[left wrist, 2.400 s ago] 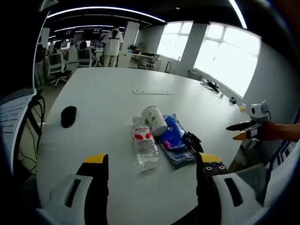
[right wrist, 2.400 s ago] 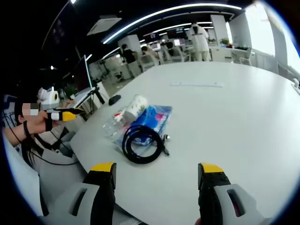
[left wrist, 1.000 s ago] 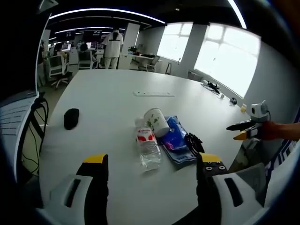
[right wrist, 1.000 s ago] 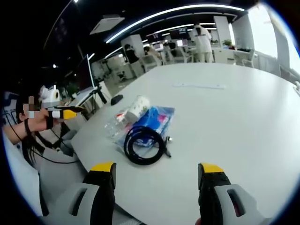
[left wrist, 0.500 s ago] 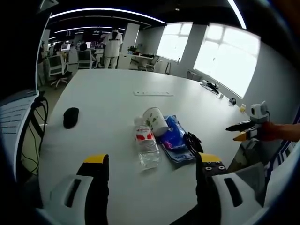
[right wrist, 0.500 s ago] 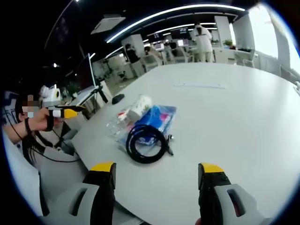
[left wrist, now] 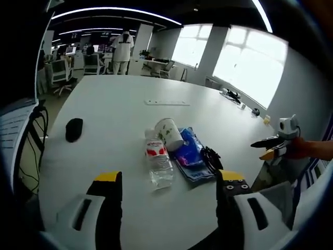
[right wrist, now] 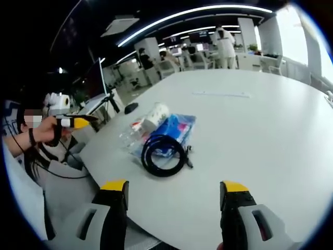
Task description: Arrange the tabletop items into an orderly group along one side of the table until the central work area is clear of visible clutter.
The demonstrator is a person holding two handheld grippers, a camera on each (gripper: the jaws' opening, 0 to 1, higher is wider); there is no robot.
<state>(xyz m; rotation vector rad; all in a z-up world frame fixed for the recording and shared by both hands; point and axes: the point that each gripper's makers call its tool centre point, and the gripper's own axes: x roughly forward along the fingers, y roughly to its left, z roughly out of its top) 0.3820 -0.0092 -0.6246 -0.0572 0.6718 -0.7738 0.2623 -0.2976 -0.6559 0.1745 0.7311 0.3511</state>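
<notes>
1. Daylight pours through the windows in the left gripper view, blown out to white.
2. Curved ceiling light strips glow overhead, bent by fisheye distortion.
3. The white table is evenly bright, with only soft, faint shadows.
4. The far office looks dim and small.
5. Edges smear and blur slightly.

Bottle: clear plastic, red label, lying on its side on white table. Cup: white paper, green print, tipped over, touching bottle's cap end. Blue pack flat just beside both. Black cable coiled on pack. Black mouse well apart, near table edge.
</notes>
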